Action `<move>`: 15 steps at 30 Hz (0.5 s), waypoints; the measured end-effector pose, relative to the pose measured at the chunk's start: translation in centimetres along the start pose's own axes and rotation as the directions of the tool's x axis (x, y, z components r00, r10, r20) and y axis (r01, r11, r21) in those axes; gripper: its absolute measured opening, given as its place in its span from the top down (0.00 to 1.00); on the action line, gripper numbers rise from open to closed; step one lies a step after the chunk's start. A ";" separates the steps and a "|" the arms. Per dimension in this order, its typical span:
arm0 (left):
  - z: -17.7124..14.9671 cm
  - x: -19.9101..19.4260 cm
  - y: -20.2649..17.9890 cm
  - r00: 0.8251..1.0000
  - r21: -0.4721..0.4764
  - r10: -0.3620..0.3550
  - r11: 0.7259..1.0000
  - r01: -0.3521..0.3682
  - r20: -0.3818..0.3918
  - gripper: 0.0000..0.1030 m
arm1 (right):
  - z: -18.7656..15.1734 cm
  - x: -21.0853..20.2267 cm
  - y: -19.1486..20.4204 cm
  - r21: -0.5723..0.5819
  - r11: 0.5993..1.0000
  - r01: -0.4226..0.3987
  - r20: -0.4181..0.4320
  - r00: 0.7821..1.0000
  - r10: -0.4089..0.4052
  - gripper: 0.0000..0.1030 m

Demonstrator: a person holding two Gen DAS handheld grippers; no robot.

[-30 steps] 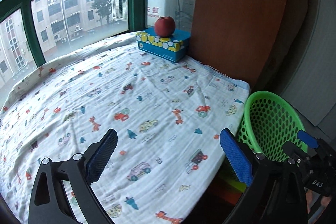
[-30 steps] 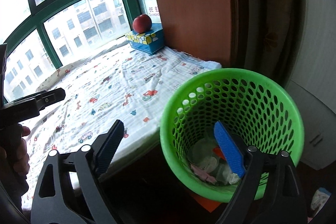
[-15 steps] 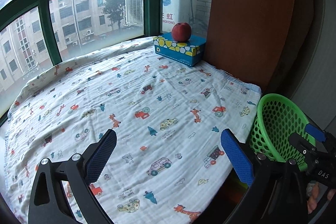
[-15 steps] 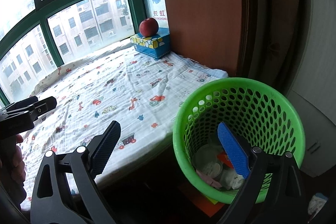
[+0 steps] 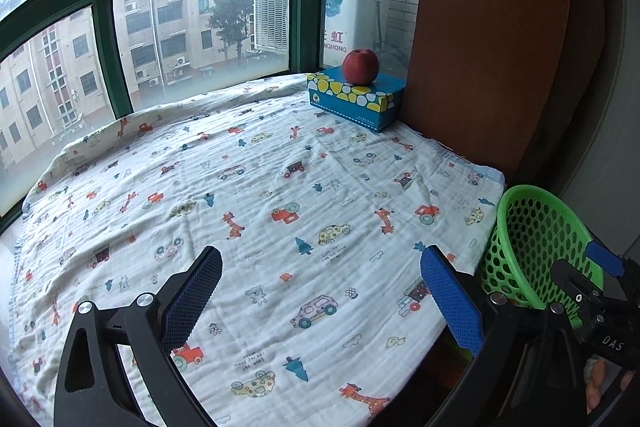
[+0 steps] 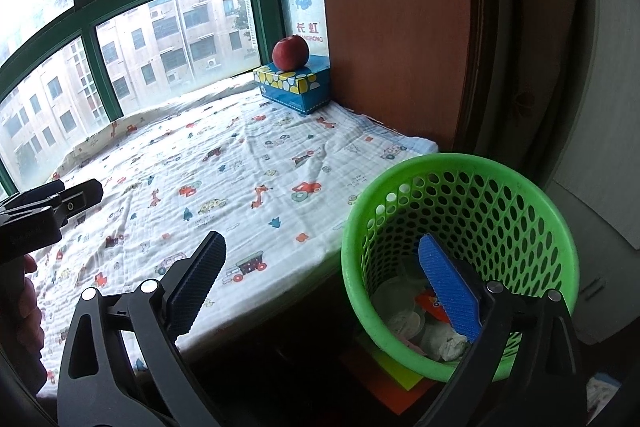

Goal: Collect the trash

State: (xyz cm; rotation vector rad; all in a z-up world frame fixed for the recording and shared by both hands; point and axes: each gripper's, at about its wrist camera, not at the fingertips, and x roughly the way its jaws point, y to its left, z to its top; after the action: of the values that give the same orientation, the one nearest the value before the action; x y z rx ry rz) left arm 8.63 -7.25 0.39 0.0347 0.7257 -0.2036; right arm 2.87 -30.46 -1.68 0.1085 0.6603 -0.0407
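Note:
A green perforated basket [image 6: 520,195] stands on the floor by the right edge of the cloth-covered platform; it also shows in the left wrist view [image 5: 536,227]. White and orange trash [image 6: 408,319] lies in its bottom. My right gripper [image 6: 320,279] is open and empty, above the basket's left rim, one finger over the basket. My left gripper [image 5: 320,291] is open and empty, above the printed cloth [image 5: 260,195]. No loose trash shows on the cloth.
A red apple [image 5: 360,67] sits on a blue tissue box [image 5: 356,101] at the far corner by the window. A brown wooden panel [image 5: 488,39] rises on the right. The left gripper shows at the left edge of the right wrist view [image 6: 44,211].
Both grippers have drawn back and up from the platform and basket; both stay open and empty. The basket and apple look farther away.

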 end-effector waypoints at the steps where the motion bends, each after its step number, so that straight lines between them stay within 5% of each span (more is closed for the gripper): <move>1: -0.1 0.0 0.1 1.000 -0.001 0.007 1.000 -0.007 -0.001 0.07 | 0.0 0.0 0.0 0.000 1.000 -0.001 0.000 1.000 0.001 0.07; 15: -0.7 -0.4 -0.4 1.000 0.000 -0.001 1.000 0.001 0.000 0.07 | -0.5 -0.3 0.2 0.009 1.000 -0.005 -0.004 1.000 0.005 0.07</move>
State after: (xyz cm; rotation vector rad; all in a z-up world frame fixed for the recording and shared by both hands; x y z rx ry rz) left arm 7.78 -7.50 0.11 0.0348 0.7254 -0.2044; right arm 2.29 -30.16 -1.88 0.1192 0.6641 -0.0389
